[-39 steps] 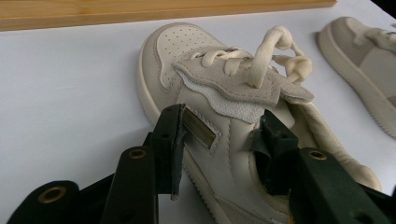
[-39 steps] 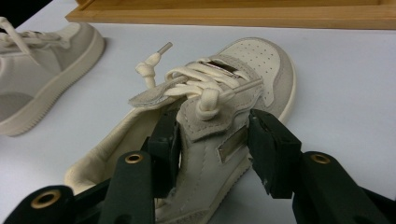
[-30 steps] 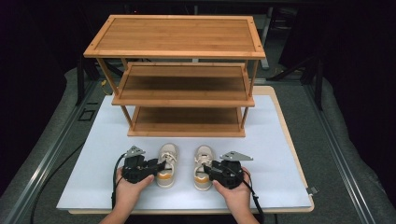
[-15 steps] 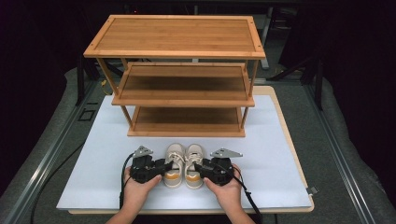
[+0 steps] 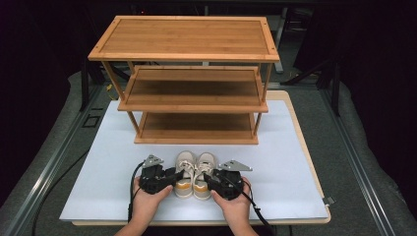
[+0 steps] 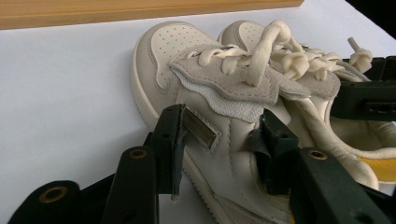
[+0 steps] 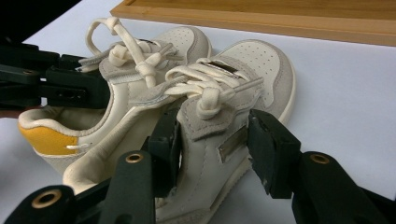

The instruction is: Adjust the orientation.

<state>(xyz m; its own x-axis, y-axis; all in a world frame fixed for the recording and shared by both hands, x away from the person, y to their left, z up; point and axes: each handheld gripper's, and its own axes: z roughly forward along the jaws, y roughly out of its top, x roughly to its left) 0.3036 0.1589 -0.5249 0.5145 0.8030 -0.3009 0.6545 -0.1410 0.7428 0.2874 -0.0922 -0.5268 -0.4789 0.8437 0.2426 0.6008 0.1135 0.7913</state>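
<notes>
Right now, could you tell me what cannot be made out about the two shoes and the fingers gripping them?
- Left shoe: heel cut off by the bottom edge of the left gripper view; outer side hidden behind the fingers.
- Right shoe: heel hidden by the right gripper's fingers.
- High view: both shoes' sides covered by the left gripper and right gripper.

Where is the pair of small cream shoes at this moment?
In the high view, the pair of cream shoes stands side by side on the white mat, just in front of the wooden rack, between the left gripper and right gripper.
</notes>
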